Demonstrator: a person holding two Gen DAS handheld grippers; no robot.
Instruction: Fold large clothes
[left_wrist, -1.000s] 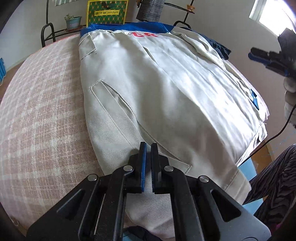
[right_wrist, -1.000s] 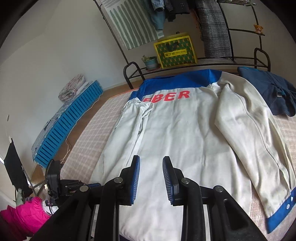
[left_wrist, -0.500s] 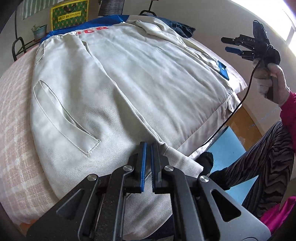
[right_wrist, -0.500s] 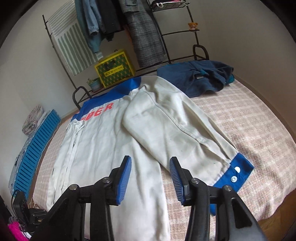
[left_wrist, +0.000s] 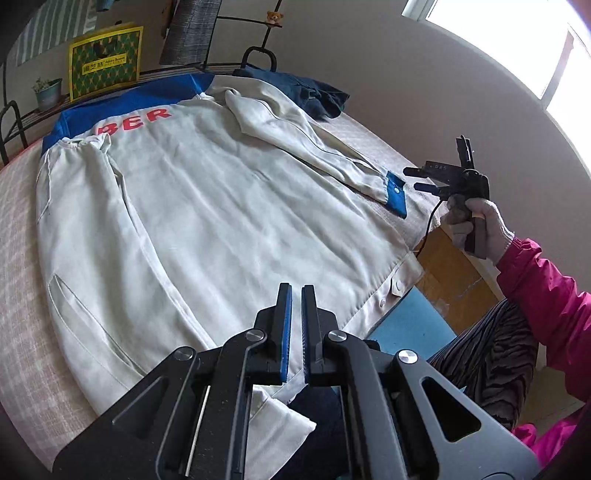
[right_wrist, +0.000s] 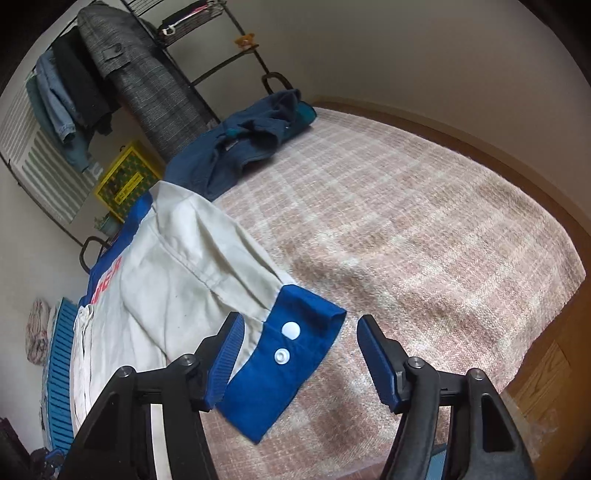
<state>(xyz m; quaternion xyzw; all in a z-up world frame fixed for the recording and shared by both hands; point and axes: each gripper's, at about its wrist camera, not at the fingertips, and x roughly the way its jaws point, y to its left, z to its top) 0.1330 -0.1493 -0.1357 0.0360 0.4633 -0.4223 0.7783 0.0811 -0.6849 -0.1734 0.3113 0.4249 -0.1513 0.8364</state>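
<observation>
Now: white jacket (left_wrist: 207, 206) flat on bed (right_wrist: 424, 229). Left tool (left_wrist: 296, 328) clenched, empty, over jacket hem. Right tool (right_wrist: 299, 354) released, jaws wide, just opened, above jacket's blue cuff (right_wrist: 280, 365), not gripping.

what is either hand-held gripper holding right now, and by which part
Nothing is held. The left hand-held gripper is shut and empty above the cream jacket's hem; the right hand-held gripper is open around its blue cuff.

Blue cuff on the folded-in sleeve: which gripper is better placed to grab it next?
Right. The right gripper has just been opening and the blue cuff lies on the bed right between its fingertips, unpinched. The left gripper is shut, back at the jacket hem.
</observation>
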